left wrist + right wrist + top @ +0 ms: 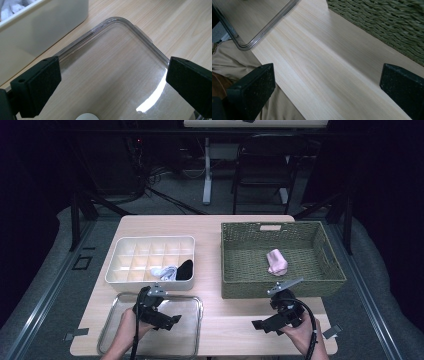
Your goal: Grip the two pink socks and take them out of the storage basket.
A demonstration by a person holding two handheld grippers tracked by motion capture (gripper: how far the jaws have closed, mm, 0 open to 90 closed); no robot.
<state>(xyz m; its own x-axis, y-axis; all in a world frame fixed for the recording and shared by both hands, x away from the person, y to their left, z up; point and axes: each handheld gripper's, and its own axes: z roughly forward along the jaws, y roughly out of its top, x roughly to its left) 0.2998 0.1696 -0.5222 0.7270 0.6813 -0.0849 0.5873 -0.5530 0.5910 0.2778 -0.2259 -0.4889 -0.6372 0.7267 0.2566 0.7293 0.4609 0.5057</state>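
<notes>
Two black jaws of the left gripper (pixel 112 82) stand wide apart with nothing between them, poised just above the clear tray (pixel 147 41), whose rounded corner and raised rim curve past in front of them in the left gripper view. Beyond that corner stands the pale wall of the white divided box (pixel 37 27), close beside the tray, with a bit of white cloth showing over its rim. From the high view, the left gripper (pixel 167 320) sits over the tray (pixel 197 302) at the near left of the wooden table (pixel 210 265), held by the person's left hand (pixel 125 332). The right gripper (pixel 262 326) is held by the right hand (pixel 300 332) over bare table at the near right, just in front of the green woven basket (pixel 235 285); its jaws are likewise spread wide and grip nothing, as the right gripper view shows, with the basket's wall (pixel 387 25) at the upper right and a corner of the tray (pixel 259 35) at the upper left. Inside the basket lies a pink sock (pixel 276 262), near its middle and well apart from both grippers. In the divided box (pixel 120 250), the near compartments hold a white sock (pixel 164 272) and, just beside it, a black sock (pixel 185 269).
</notes>
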